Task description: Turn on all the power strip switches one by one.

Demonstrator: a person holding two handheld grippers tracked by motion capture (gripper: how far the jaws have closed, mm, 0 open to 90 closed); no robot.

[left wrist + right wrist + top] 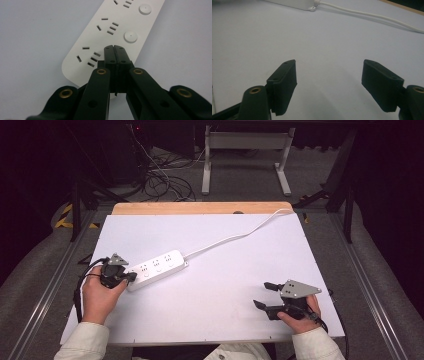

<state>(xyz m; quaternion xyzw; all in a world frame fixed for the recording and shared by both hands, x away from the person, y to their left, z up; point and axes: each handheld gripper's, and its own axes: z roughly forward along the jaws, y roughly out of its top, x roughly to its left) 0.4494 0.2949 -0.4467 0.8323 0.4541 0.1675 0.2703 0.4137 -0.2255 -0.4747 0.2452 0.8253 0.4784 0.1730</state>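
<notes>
The white power strip (157,269) lies on the left half of the white table (225,315), angled so its near-left end points toward the person and its far-right end runs up into the white cord (235,237), which trails off to the far right edge. The left gripper (131,277) sits right at that near-left end, jaws pressed together with nothing between them; in the left gripper view its tips (115,50) are poised over the strip (110,32), just near the closest round button (130,36), though whether they touch the surface I cannot tell. Over on the near right, well apart from the strip, the right gripper (263,295) rests low over bare table, jaws spread wide and holding nothing (328,75).
</notes>
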